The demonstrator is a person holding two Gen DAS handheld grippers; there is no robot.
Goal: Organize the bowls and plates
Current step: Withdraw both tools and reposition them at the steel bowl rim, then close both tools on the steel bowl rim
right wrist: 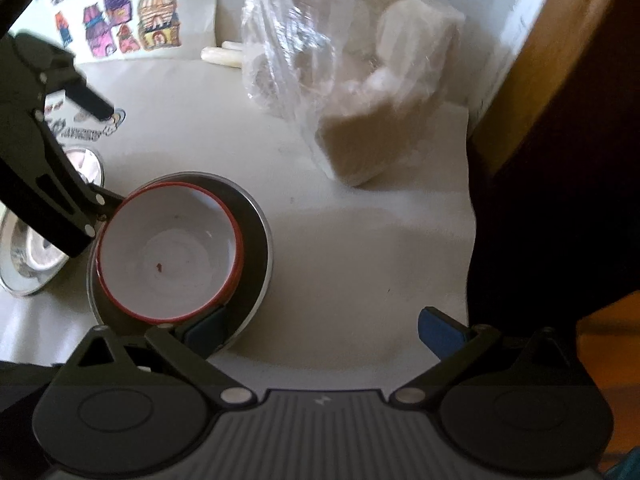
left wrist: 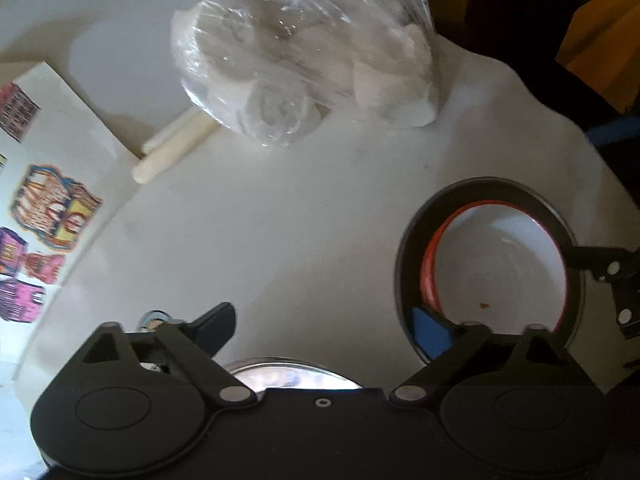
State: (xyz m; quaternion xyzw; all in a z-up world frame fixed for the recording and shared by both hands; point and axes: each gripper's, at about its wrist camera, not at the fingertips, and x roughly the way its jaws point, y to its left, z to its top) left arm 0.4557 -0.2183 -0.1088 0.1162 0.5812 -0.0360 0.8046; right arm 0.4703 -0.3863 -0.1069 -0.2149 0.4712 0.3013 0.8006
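A white bowl with a red rim (left wrist: 500, 268) (right wrist: 168, 252) sits inside a dark plate (left wrist: 412, 248) (right wrist: 256, 248) on the white table; a second red rim shows just under it. My left gripper (left wrist: 324, 330) (right wrist: 110, 156) is open. Its right fingertip hangs inside the dark plate beside the bowl's wall, and its left fingertip is over the table. A shiny steel plate (left wrist: 288, 370) (right wrist: 28, 264) lies under it. My right gripper (right wrist: 322, 332) is open, its left fingertip over the dark plate's near edge and nothing between its fingers.
A clear plastic bag of white lumps (left wrist: 304, 52) (right wrist: 360, 80) lies at the back. Two white sticks (left wrist: 172, 148) rest beside a sheet of coloured house drawings (left wrist: 48, 200) (right wrist: 120, 20). The table's edge (right wrist: 470, 240) drops off on the right.
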